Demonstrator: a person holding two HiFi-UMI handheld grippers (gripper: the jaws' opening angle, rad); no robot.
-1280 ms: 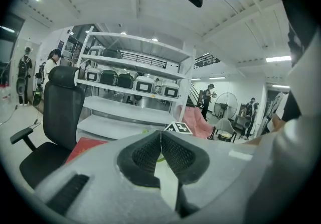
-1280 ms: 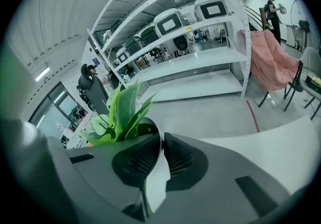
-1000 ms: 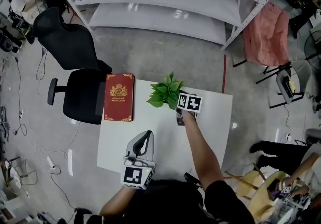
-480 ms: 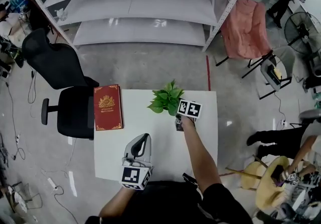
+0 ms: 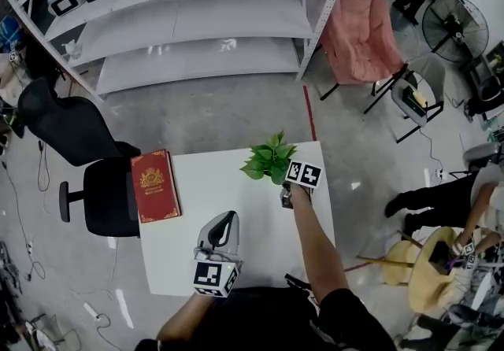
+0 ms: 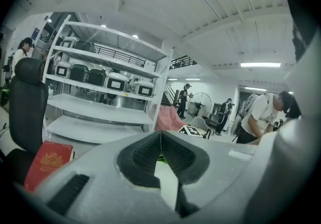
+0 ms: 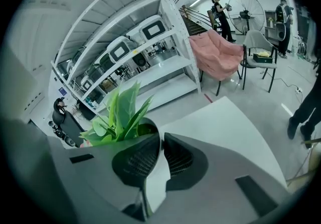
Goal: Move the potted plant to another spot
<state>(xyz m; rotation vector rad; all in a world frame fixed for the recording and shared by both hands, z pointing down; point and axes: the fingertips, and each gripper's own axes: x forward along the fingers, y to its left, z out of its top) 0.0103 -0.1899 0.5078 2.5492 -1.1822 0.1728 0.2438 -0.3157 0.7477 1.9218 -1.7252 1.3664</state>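
Note:
The potted plant (image 5: 268,159), a small bunch of green leaves, is at the far edge of the white table (image 5: 236,255), right of its middle. In the right gripper view its leaves (image 7: 120,112) and dark pot rim rise just left of the jaws. My right gripper (image 5: 286,186) reaches it from the near right, and its jaws (image 7: 161,136) are closed on the pot's rim. My left gripper (image 5: 227,219) hovers over the table's near middle, away from the plant. It is shut with nothing in it (image 6: 160,135).
A red book (image 5: 153,186) lies at the table's left edge, beside a black office chair (image 5: 98,192). A white shelving rack (image 5: 197,19) stands beyond the table. A pink chair (image 5: 358,27) and a fan (image 5: 453,23) are at the far right. People stand close at the right (image 5: 441,200).
The plant and my right gripper have moved rightwards along the table's far edge, farther from the red book. The left gripper has stayed put. The head view has shifted.

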